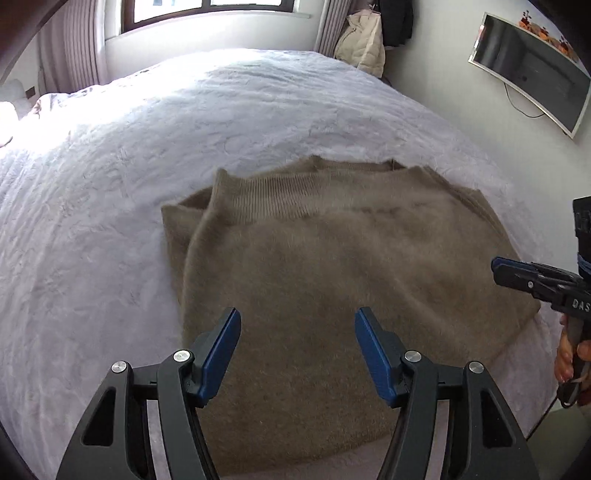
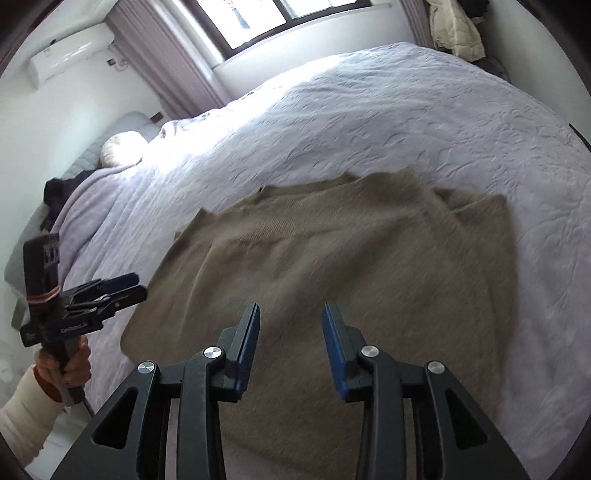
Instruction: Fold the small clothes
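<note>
Sweater (image 1: pixel 332 258), fuzzy tan knit, folded on quilted bedspread (image 1: pixel 147 147); left tongs (image 1: pixel 297 332) and right tongs (image 2: pixel 291 328) spread, empty

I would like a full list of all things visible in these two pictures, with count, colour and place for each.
fuzzy knitted sweater: one, tan-brown, lying folded on the bed, ribbed band on top
quilted bedspread: one, pale lilac-white, covering the bed
window: one, dark frame, behind the bed
curtains: mauve, beside the window
air conditioner: one, white, on the wall
flat screen: one, dark, on the wall
padded jacket: one, cream, hanging past the bed
pillow: one, pale, at the bed's head
left gripper: black with blue pads, open above the sweater, empty
right gripper: same colours, open, empty
</note>
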Demonstrator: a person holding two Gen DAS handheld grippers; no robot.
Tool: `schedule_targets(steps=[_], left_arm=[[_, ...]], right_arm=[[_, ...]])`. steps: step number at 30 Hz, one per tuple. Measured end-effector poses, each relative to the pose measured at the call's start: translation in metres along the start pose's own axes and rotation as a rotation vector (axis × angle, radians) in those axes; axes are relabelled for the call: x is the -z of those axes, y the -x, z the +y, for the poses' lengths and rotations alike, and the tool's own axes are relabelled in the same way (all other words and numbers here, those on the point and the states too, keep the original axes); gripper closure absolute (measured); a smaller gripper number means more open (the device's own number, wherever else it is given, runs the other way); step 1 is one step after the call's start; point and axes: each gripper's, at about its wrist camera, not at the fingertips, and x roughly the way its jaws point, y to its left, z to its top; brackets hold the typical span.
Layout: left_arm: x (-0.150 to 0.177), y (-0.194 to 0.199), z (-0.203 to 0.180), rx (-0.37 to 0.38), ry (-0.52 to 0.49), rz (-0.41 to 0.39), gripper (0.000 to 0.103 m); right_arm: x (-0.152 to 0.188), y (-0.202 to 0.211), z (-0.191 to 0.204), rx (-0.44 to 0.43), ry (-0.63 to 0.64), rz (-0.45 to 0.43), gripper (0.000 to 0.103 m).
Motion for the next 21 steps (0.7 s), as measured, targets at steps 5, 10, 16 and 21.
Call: schedule_targets(steps=[5,10,16,21], left_arm=[[0.043,-0.013,0.015,-0.005,0.073,0.023,0.038],[0.065,0.010,0.027,0.031,0.142,0.000,0.038],[0.087,0.039,0.037,0.009,0.188,-0.049,0.038],[0.096,0.049,0.062,0.064,0.268,-0.079,0.038]], right_arm=[[0.047,0.003,-0.008,0.093,0.019,0.025,0.065],[0.070,0.034,-0.064,0.050,-0.204,-0.044,0.067],[0.090,0.050,-0.065,0.022,-0.280,-0.070,0.064],[0.107,0.051,-0.043,-0.063,-0.293,-0.077,0.062]])
